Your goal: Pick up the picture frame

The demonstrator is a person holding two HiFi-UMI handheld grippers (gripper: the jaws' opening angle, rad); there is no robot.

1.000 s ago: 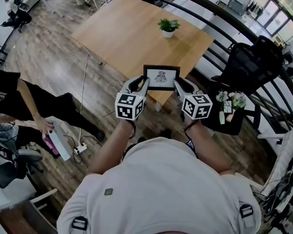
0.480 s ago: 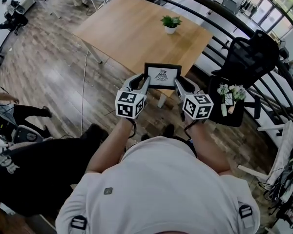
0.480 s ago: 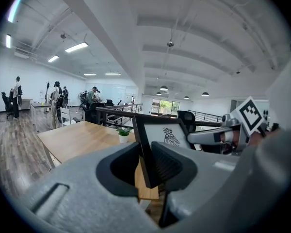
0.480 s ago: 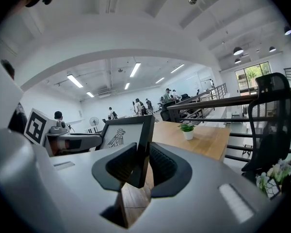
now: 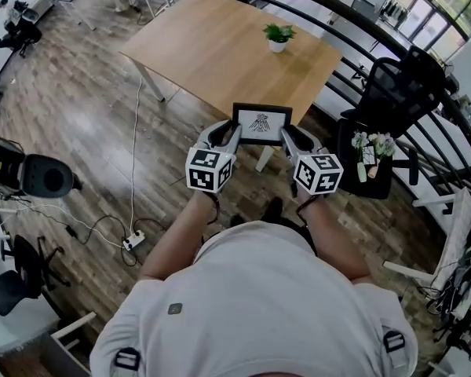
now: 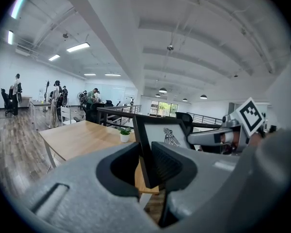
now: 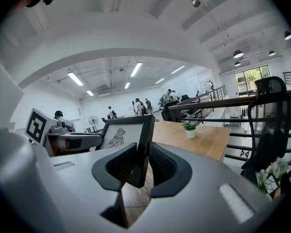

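Bright and even throughout, lit by ceiling strips (image 6: pixel 81 47) and far windows (image 7: pixel 250 76). Strong fisheye bending, dark vignette at both gripper views' corners. Close fingers (image 6: pixel 167 164) slightly soft, head view crisp.

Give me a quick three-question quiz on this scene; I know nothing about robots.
1. How many grippers clamp the picture frame?
2. What stands on the wooden table? A) potted plant B) laptop C) lamp
3. True or false: the frame lies flat on the table.
Key: 1) Two: left gripper and right gripper, one on each side edge. 2) A. 3) False; it is held upright, off the table.
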